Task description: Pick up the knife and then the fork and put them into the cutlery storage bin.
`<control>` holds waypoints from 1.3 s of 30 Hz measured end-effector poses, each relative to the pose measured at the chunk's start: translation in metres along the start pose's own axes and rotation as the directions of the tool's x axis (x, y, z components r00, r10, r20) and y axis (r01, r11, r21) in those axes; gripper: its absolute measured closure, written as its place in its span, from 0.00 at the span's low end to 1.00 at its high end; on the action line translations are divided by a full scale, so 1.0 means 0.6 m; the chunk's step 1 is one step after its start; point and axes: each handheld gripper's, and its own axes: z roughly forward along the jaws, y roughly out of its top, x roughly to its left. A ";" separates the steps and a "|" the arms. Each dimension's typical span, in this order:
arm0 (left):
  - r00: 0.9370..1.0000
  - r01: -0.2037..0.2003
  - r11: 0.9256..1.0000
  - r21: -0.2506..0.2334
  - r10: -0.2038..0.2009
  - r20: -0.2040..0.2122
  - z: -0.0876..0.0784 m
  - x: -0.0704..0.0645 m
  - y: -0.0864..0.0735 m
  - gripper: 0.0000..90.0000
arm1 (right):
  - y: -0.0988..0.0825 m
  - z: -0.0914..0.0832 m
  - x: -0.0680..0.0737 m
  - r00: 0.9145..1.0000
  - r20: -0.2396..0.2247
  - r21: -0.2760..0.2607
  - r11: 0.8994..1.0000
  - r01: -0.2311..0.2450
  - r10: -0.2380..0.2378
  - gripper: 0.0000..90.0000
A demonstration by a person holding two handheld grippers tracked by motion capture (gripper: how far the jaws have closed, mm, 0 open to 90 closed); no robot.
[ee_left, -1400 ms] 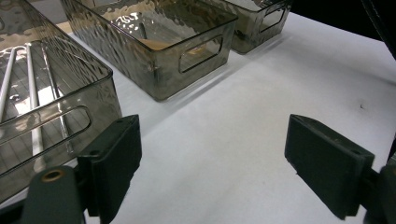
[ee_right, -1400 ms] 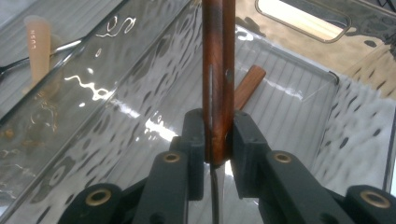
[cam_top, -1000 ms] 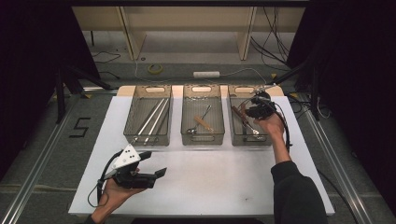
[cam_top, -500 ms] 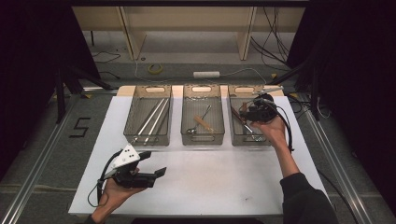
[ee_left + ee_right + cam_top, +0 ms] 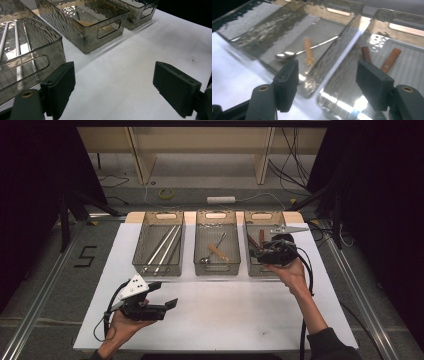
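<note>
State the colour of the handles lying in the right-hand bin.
Reddish-brown handles in the smoky clear bin; the right gripper view shows them best.

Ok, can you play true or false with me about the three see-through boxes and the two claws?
1. The right claw grips a spoon. False: its jaws, just opened, have nothing between them.
2. The left claw is open over the white table. True.
3. The spoon lies in the middle bin. True.
4. The left bin holds brown-handled pieces. False: it holds long metal rods.
5. There are four bins. False: three.
</note>
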 end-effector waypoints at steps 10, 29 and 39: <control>1.000 0.014 1.000 -0.008 -0.014 0.008 0.001 0.001 0.003 0.19 | -0.046 -0.029 0.037 0.998 -0.052 -0.058 0.998 0.016 -0.019 0.37; 0.998 0.055 0.998 -0.032 -0.054 0.020 -0.004 0.006 0.003 0.19 | -0.139 -0.086 0.074 0.986 -0.168 -0.175 0.984 -0.037 0.007 0.34; 0.998 0.062 0.997 -0.035 -0.061 0.027 -0.004 0.006 0.003 0.19 | -0.168 -0.096 0.093 0.985 -0.173 -0.195 0.980 -0.027 -0.008 0.30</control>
